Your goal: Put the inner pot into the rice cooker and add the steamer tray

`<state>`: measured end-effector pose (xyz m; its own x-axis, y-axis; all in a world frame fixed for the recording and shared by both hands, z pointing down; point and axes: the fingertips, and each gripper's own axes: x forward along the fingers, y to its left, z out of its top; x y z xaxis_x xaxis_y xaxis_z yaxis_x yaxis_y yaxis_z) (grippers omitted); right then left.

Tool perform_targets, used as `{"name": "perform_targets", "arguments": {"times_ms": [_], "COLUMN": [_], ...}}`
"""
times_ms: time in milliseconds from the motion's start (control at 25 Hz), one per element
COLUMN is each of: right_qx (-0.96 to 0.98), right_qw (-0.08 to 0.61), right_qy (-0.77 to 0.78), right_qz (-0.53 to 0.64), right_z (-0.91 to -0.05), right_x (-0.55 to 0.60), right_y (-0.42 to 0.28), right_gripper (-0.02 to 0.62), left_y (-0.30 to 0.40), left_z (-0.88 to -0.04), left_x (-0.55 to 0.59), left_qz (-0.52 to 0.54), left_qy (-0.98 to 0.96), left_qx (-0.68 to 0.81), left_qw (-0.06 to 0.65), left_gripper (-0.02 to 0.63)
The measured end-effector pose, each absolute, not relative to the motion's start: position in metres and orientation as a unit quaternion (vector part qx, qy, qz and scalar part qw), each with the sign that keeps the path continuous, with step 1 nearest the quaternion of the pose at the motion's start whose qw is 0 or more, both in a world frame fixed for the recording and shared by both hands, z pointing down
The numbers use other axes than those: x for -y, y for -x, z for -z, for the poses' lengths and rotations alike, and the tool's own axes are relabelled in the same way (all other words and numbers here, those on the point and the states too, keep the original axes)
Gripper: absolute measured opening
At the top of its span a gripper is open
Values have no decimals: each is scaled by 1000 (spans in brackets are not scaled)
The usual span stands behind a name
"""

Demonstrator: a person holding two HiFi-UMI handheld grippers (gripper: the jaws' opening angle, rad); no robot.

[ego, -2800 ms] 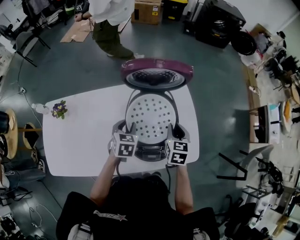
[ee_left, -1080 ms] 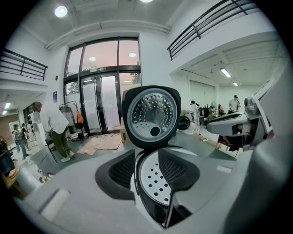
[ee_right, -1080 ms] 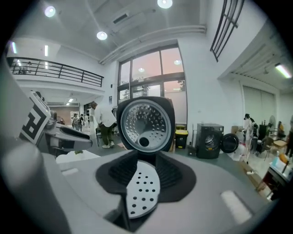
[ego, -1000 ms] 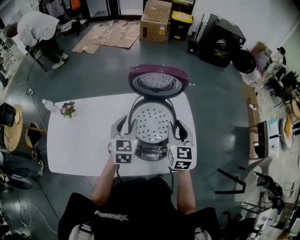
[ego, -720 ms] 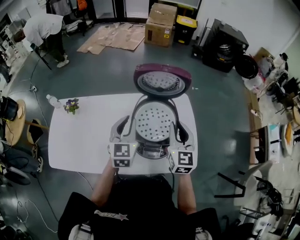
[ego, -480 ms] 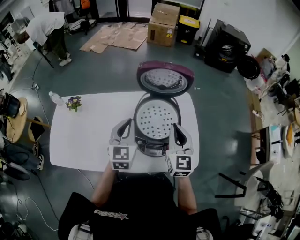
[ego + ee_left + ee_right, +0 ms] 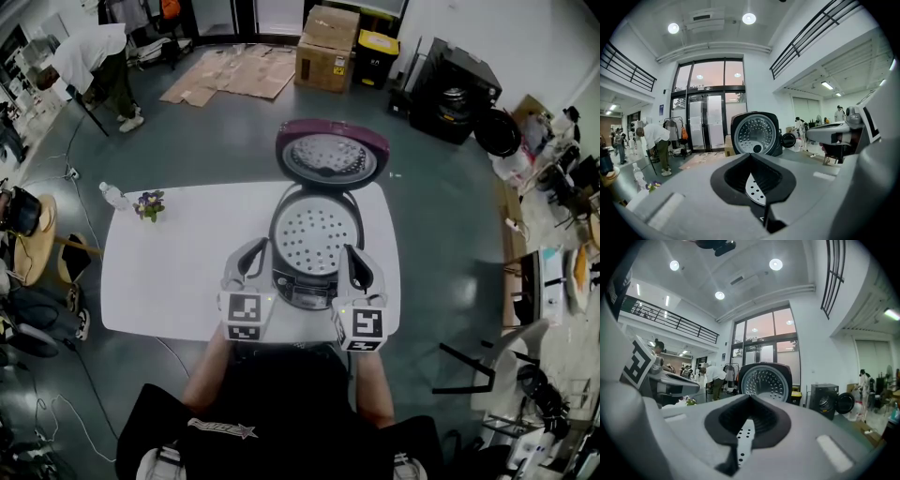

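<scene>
The rice cooker (image 7: 312, 281) stands on the white table (image 7: 159, 281) with its purple lid (image 7: 333, 155) tipped up at the back. Inside its opening lies the white perforated steamer tray (image 7: 314, 234); the inner pot is hidden under it. My left gripper (image 7: 261, 246) hovers beside the cooker's left flank and my right gripper (image 7: 350, 251) beside its right flank, both shut with nothing between them. In the left gripper view the left gripper (image 7: 751, 154) points at the lid (image 7: 754, 133), a sliver of tray (image 7: 754, 187) below it. The right gripper (image 7: 750, 397) faces the lid (image 7: 765, 378) likewise.
A small flower bunch (image 7: 148, 203) and a water bottle (image 7: 112, 195) sit at the table's far left corner. A person (image 7: 89, 56) bends over on the floor far left. Cardboard boxes (image 7: 328, 42) and black appliances (image 7: 450, 80) stand beyond the table.
Both grippers have come off the steamer tray's sides, closed empty and drawn back a little toward the table's near edge. The tray stays in the cooker.
</scene>
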<state>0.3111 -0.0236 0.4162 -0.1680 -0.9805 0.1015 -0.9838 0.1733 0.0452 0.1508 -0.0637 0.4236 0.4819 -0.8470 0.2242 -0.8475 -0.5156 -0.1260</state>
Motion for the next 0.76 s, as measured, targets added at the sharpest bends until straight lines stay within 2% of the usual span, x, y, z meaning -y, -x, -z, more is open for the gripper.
{"name": "perform_targets", "arguments": {"times_ms": [760], "right_qx": [760], "right_qw": [50], "right_qy": [-648], "right_qz": [-22], "right_z": [-418], "right_x": [18], "right_y": [-314], "right_gripper": [6], "left_y": [-154], "left_z": [-422], "left_x": [57], "left_qz": [-131], "left_qy": [-864], "left_qx": [486], "left_qw": [-6], "left_gripper": [10]}}
